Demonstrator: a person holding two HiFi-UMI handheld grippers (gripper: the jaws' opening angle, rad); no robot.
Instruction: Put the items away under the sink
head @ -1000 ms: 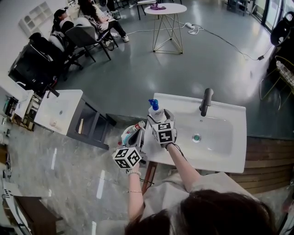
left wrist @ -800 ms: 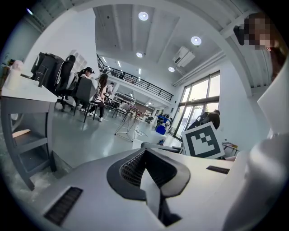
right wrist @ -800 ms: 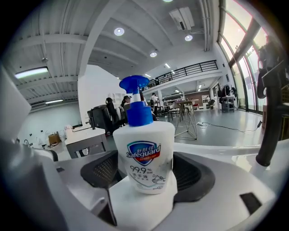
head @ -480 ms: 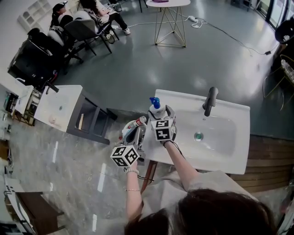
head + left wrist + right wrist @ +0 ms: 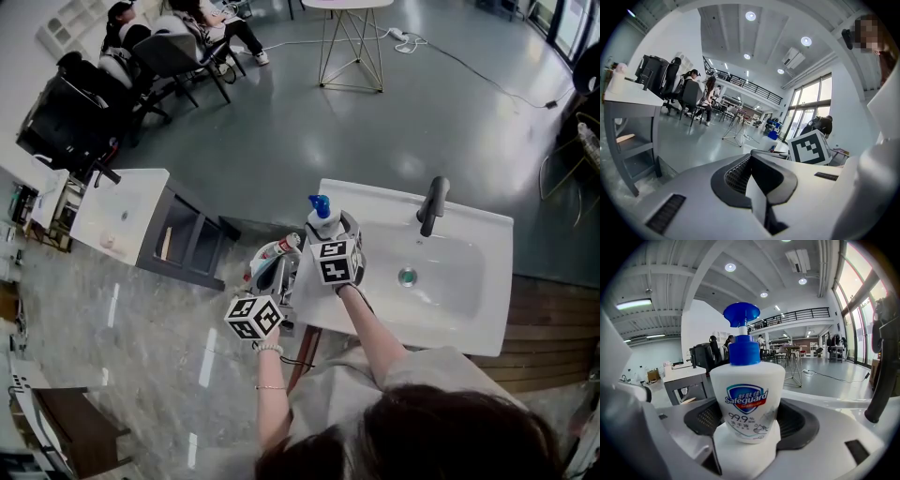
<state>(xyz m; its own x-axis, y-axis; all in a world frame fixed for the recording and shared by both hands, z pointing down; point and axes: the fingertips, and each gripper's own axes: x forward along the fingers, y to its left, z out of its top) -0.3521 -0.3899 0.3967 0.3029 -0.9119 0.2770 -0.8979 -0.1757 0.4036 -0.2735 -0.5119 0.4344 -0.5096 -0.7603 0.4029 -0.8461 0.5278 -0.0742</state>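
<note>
**newbie_q:** Where's the Safeguard soap bottle (image 5: 746, 390) at right now?

**rigfan:** It's upright in the right gripper (image 5: 330, 242), jaws clamped on the lower part of its body. It's at the left edge of the sink (image 5: 487, 246), well apart from the faucet (image 5: 430, 206). Can't tell if its base is touching the rim or just off it.

**newbie_q:** And the left gripper (image 5: 274, 277)?

**rigfan:** Just beside the right one, off the sink's left edge. In its own view the jaws look drawn together with nothing between them. The head view shows a red-and-white thing (image 5: 278, 251) at its tip, but I can't tell what it is or whether it's held.

**newbie_q:** Any tips for stowing the bottle?

**rigfan:** imo carry it upright with an even squeeze. It's smooth plastic gripped low, so it could tip. Clear the rim sideways before going down, and mind the left gripper, it's pretty much in the way. Don't bump the blue pump head going in. The space under the sink isn't visible, so go slow.
</note>
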